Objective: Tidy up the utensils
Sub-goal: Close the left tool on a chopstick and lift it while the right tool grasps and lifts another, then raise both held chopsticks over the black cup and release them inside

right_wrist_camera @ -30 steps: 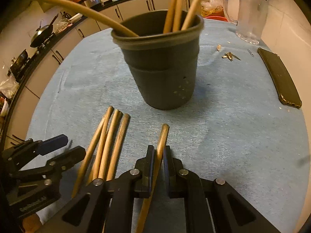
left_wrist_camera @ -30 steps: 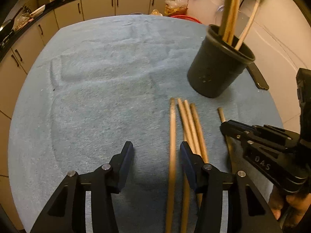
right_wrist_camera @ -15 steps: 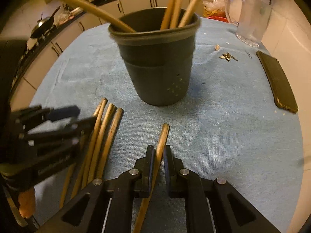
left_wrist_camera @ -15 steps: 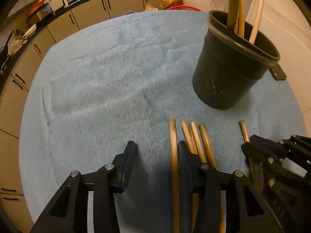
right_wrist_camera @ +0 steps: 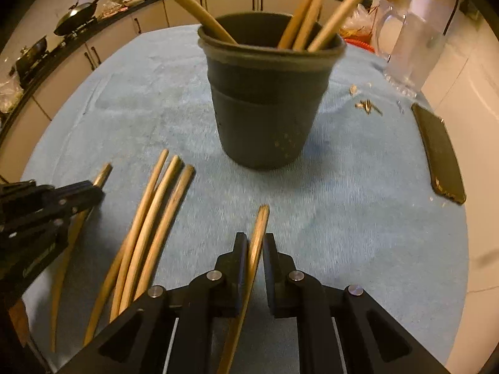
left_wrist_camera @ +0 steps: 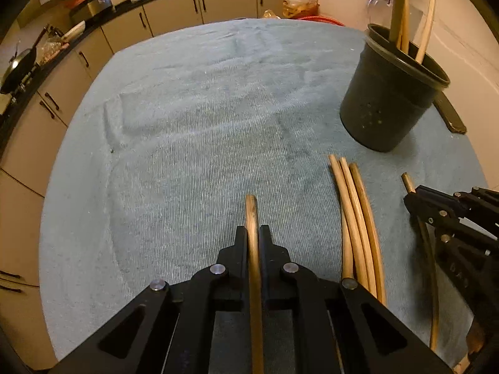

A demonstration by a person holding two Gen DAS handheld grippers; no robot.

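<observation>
A dark cup (left_wrist_camera: 386, 106) (right_wrist_camera: 265, 112) stands on the blue cloth (left_wrist_camera: 202, 124) with several wooden chopsticks upright in it. Three chopsticks (left_wrist_camera: 355, 205) (right_wrist_camera: 156, 205) lie side by side between my grippers. My left gripper (left_wrist_camera: 252, 230) (right_wrist_camera: 90, 191) is closing its jaws, and its pads press on one chopstick (left_wrist_camera: 251, 205), whose tip pokes out ahead. My right gripper (right_wrist_camera: 255, 240) (left_wrist_camera: 414, 199) is shut on another chopstick (right_wrist_camera: 262, 215), right of the three and just in front of the cup.
A dark phone (right_wrist_camera: 439, 152) lies at the cloth's right edge. A clear glass jug (right_wrist_camera: 411, 40) stands behind it, with small scraps (right_wrist_camera: 368, 106) on the cloth nearby. Kitchen cabinets and a counter with pans run along the far side.
My left gripper shifted right over the leftmost chopstick and its jaws closed onto it. The right gripper kept its hold on its chopstick, rolling slightly.
</observation>
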